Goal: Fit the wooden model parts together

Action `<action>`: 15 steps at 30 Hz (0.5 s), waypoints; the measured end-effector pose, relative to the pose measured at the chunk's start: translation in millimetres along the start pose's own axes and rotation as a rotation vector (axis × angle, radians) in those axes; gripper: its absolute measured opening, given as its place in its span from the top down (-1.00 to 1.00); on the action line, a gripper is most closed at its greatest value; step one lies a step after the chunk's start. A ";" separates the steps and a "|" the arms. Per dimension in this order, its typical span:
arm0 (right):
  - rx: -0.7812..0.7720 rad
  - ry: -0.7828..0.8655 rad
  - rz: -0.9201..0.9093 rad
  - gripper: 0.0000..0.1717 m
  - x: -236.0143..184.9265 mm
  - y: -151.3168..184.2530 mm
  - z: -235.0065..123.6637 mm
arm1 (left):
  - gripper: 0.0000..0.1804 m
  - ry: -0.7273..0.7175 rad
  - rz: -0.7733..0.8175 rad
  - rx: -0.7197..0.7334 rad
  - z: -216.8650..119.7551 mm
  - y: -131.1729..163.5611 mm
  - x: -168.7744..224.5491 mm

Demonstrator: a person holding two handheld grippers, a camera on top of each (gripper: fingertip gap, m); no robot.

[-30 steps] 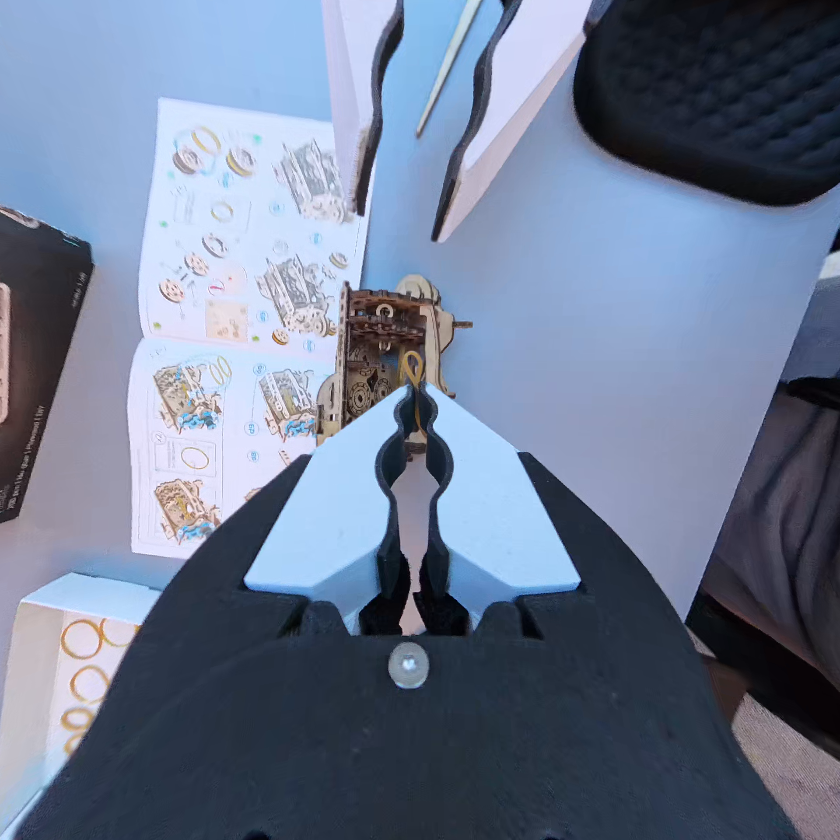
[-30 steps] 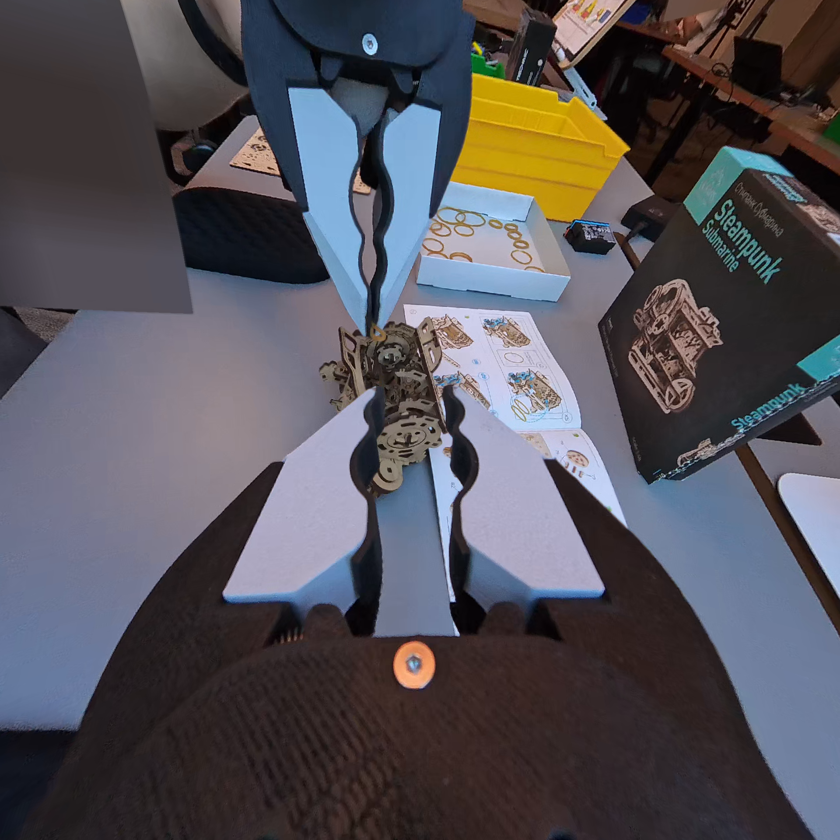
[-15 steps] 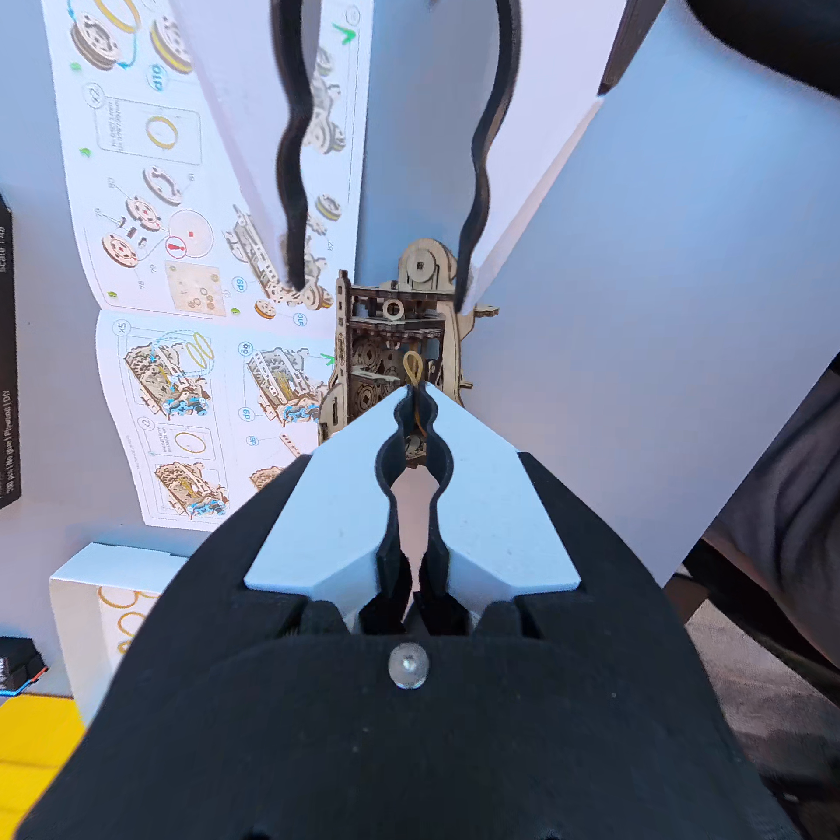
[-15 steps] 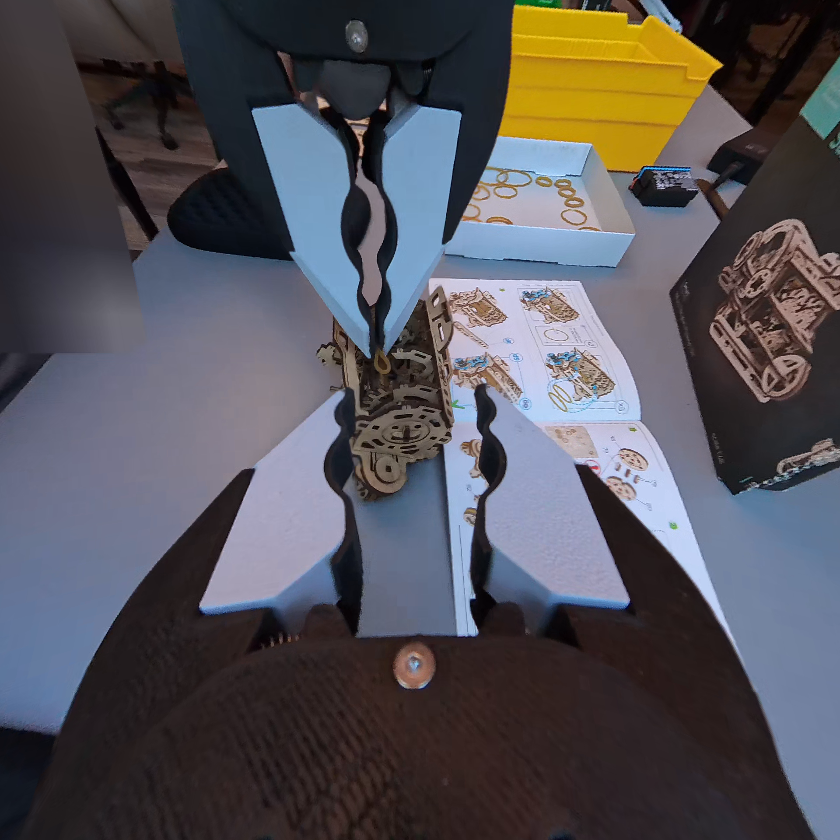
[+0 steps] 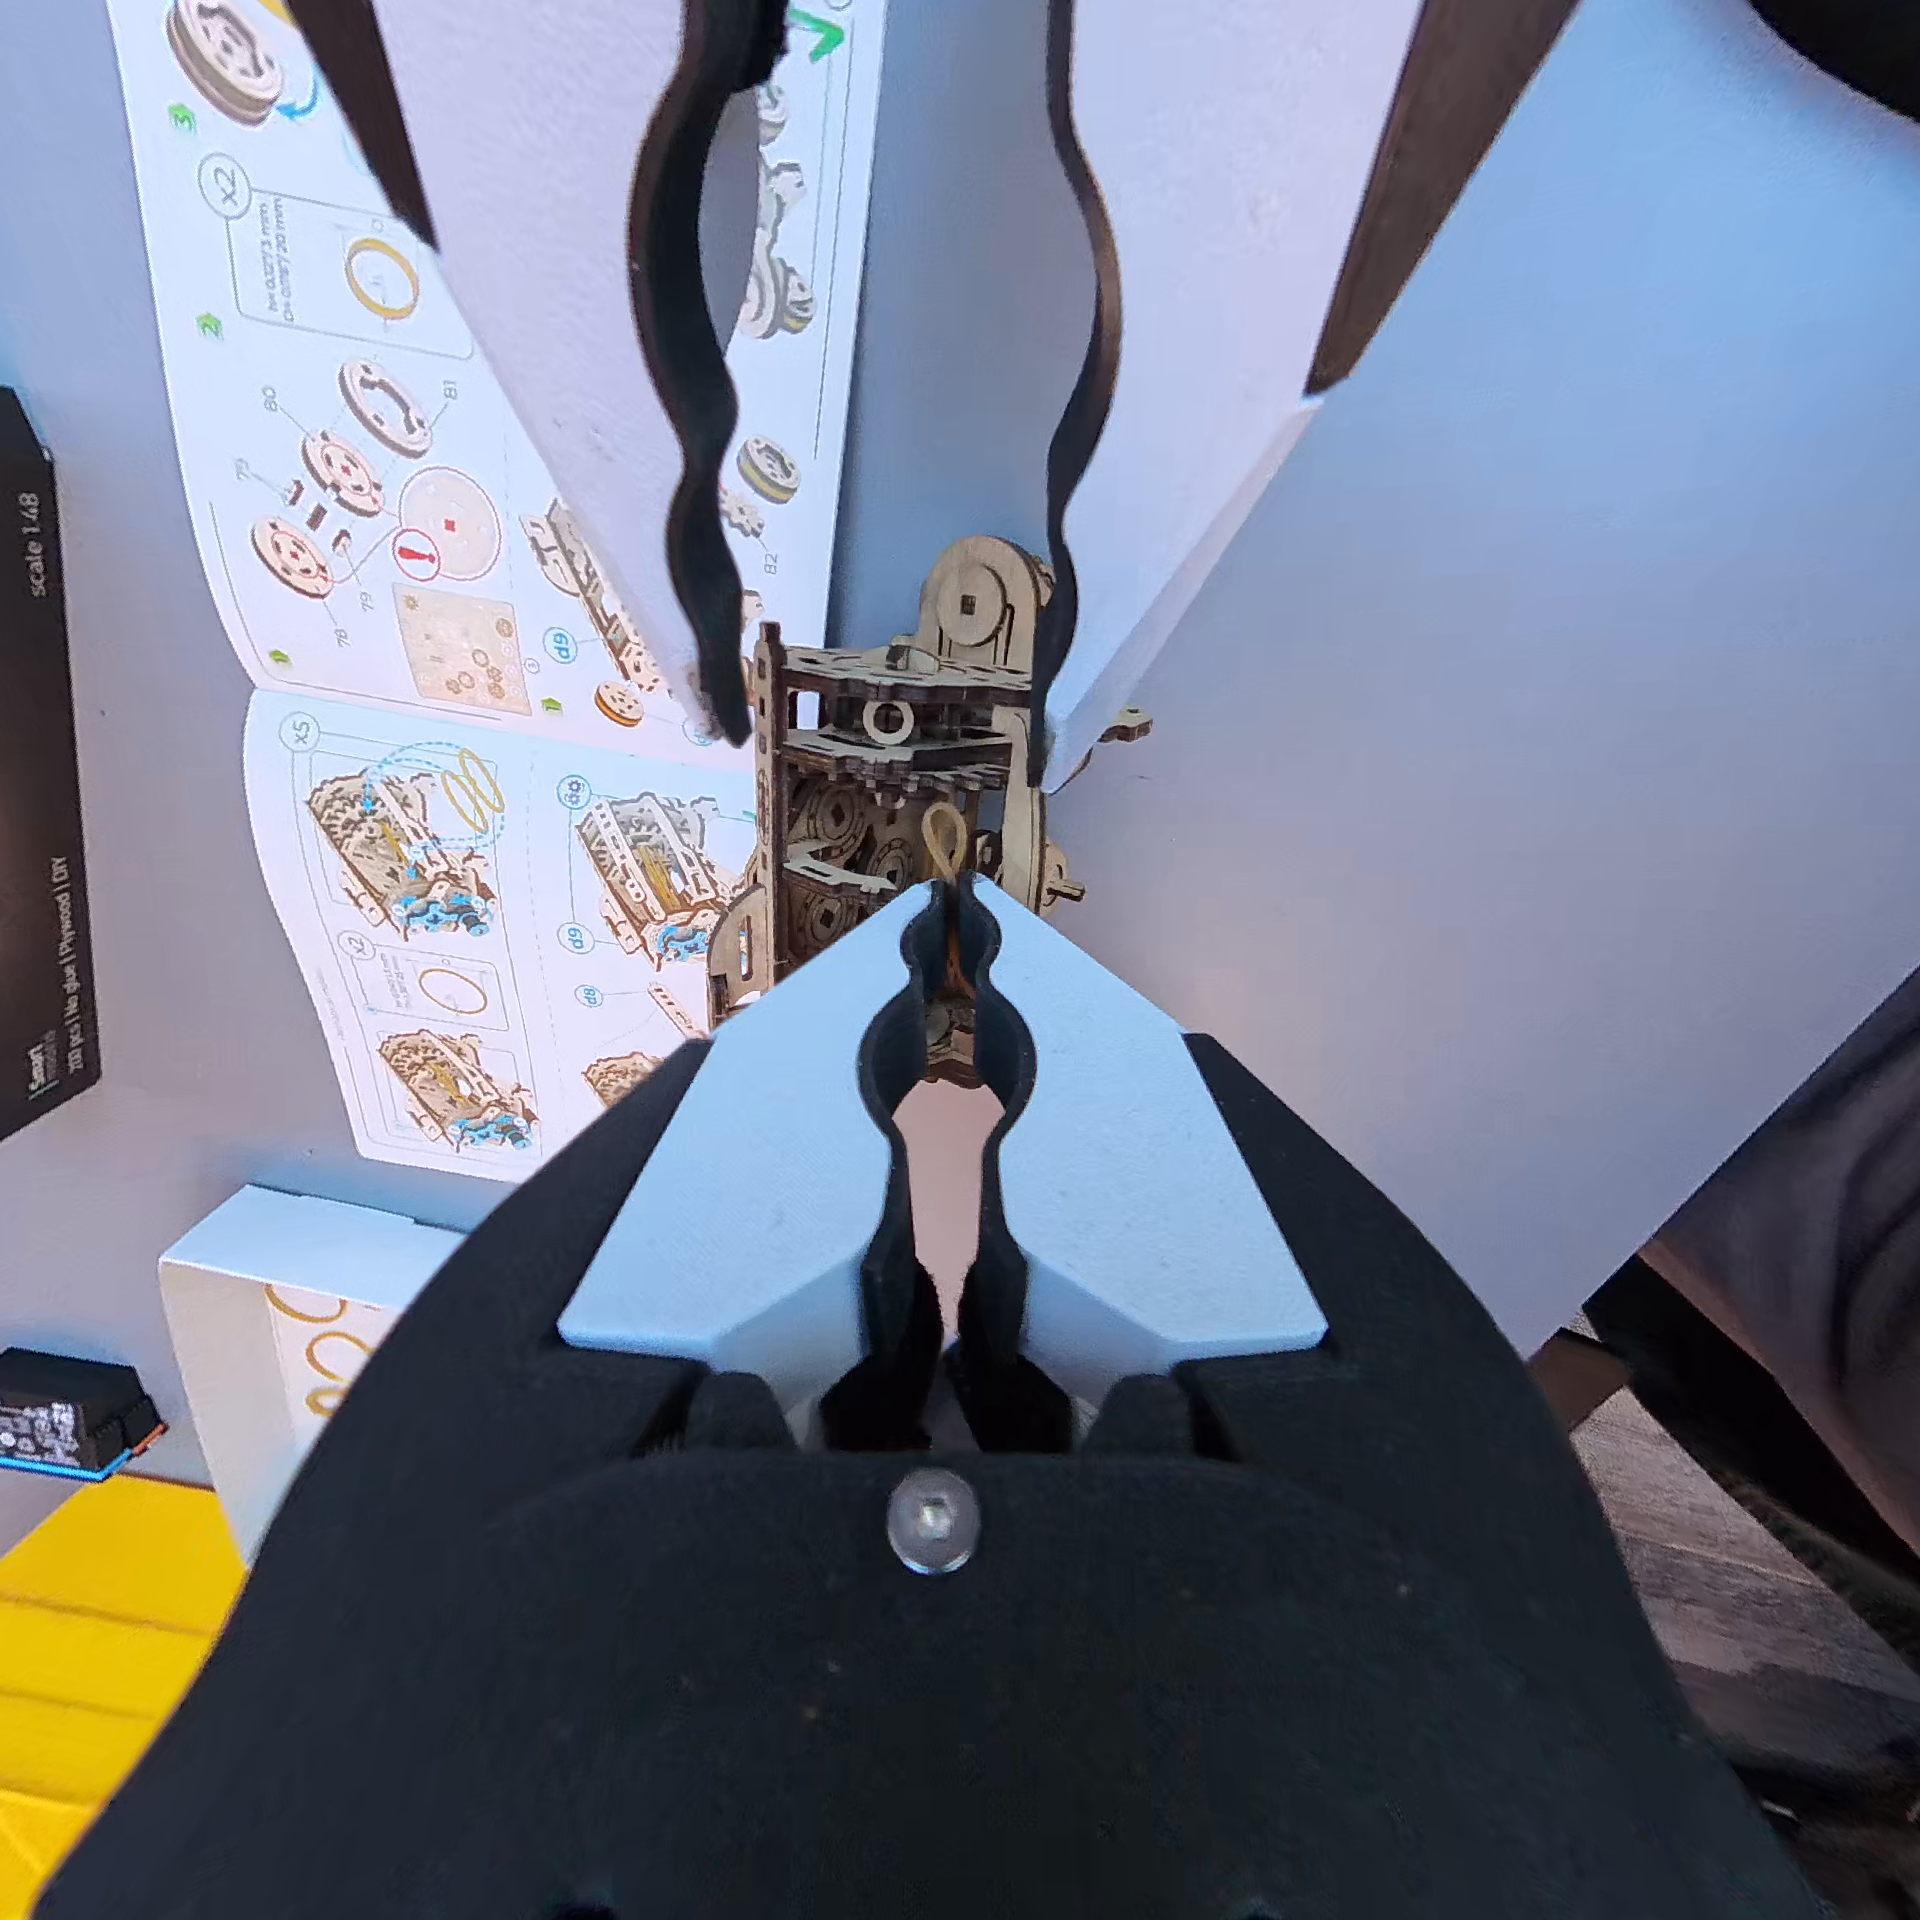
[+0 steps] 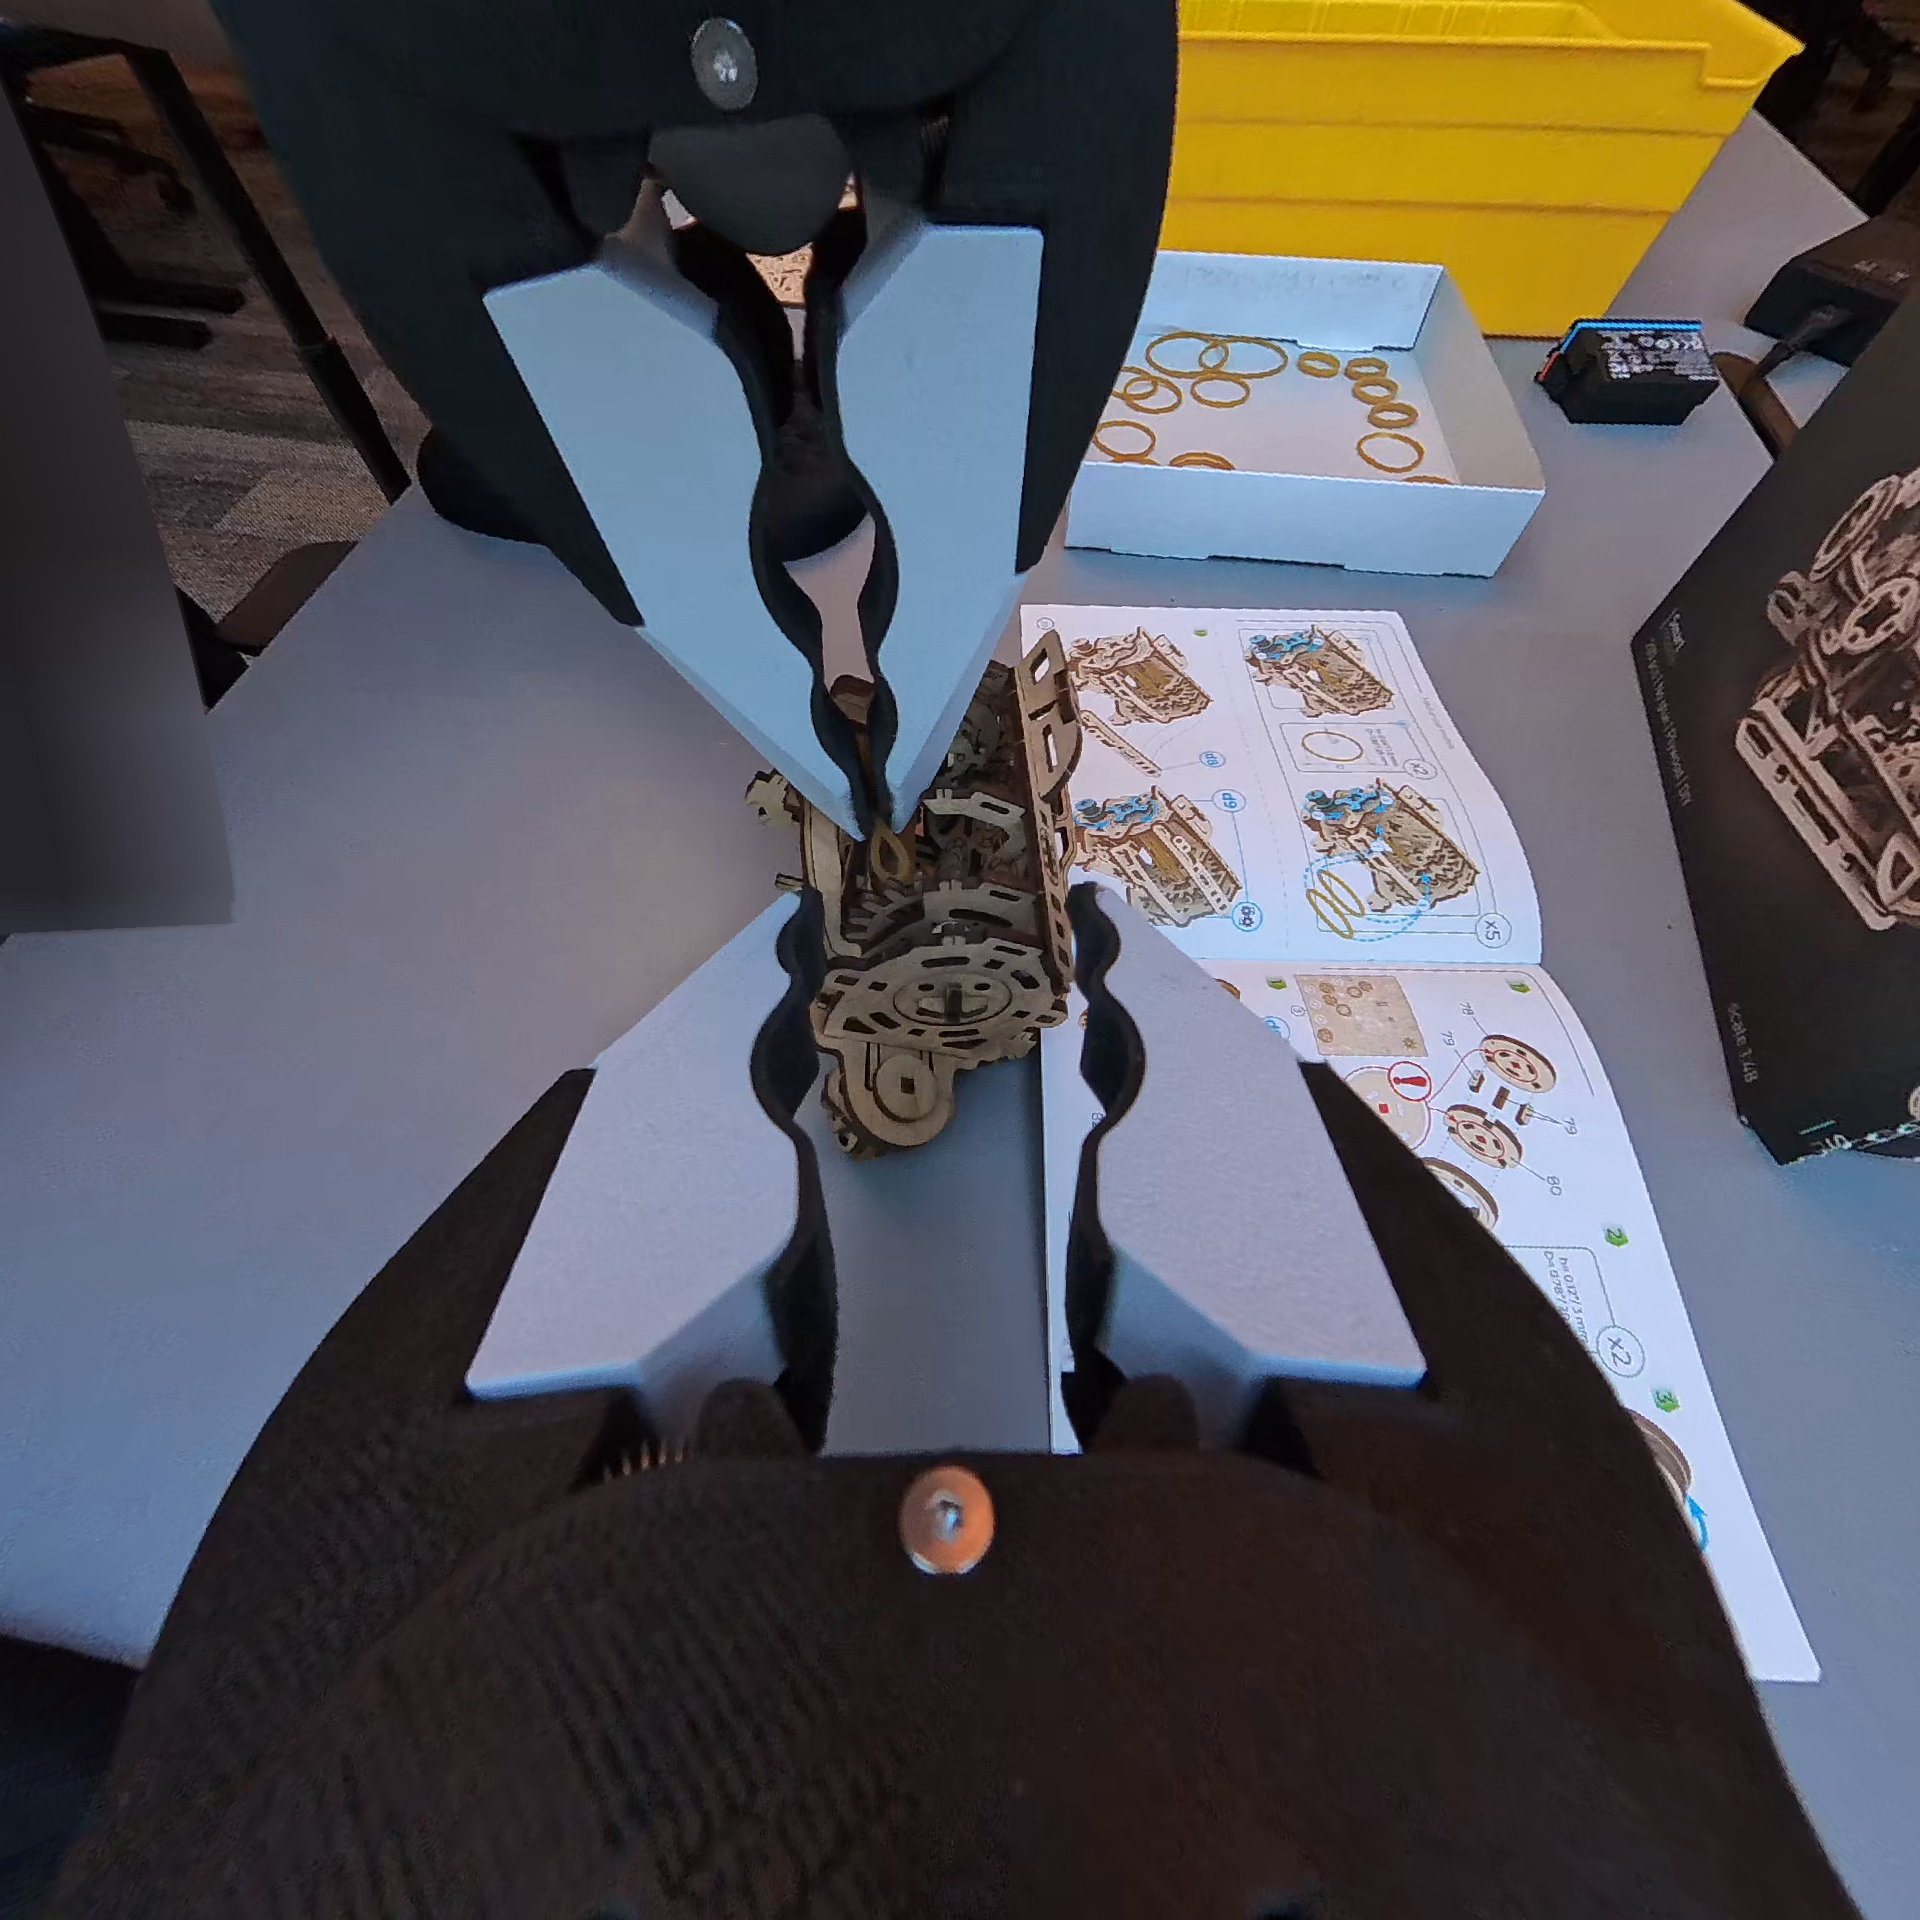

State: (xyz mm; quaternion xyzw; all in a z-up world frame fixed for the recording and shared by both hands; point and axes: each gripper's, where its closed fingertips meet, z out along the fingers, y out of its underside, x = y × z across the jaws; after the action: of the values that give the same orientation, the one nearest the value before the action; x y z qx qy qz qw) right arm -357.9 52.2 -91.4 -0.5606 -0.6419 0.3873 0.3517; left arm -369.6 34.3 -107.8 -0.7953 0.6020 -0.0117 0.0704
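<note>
The wooden model (image 5: pixel 883 769) stands on the grey table (image 6: pixel 416 935), and it also shows in the right wrist view (image 6: pixel 935 997). My left gripper (image 5: pixel 951 883) is shut on a yellow rubber band (image 5: pixel 943 836). The band's loop pokes out of the tips into the model's open frame. The right wrist view shows that gripper (image 6: pixel 878 816) coming down from above with the band (image 6: pixel 888 854) at the model's top. My right gripper (image 6: pixel 940 909) is open, with one finger on each side of the model. It appears in the left wrist view (image 5: pixel 883 727) with a slim gap at one finger (image 5: pixel 717 686).
An open instruction booklet (image 6: pixel 1351 831) lies right of the model. Behind it are a white tray (image 6: pixel 1299 509) of rubber bands, a yellow bin (image 6: pixel 1455 125) and a small black device (image 6: pixel 1621 369). A black kit box (image 6: pixel 1787 831) stands at the right.
My right gripper opened wider and moved forward until its fingers flank the model. My left gripper came closer to the model, still pinching the rubber band.
</note>
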 end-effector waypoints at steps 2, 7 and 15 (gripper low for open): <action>-0.004 -0.001 0.000 0.48 -0.6 0.2 -0.7 | 1.00 -0.008 -0.022 -0.006 -0.1 -0.2 -0.6; -0.003 -0.001 -0.010 0.51 -1.7 0.5 -0.9 | 1.00 -0.026 -0.076 -0.008 0.7 -0.6 -1.0; 0.002 0.004 0.003 0.52 -1.0 0.1 -1.3 | 1.00 -0.072 -0.151 -0.022 1.9 -2.3 -2.2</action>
State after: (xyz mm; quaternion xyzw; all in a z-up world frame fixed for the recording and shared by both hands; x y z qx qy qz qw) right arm -356.5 51.4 -90.9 -0.5621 -0.6400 0.3875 0.3527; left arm -367.9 37.2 -109.2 -0.8390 0.5376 0.0184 0.0822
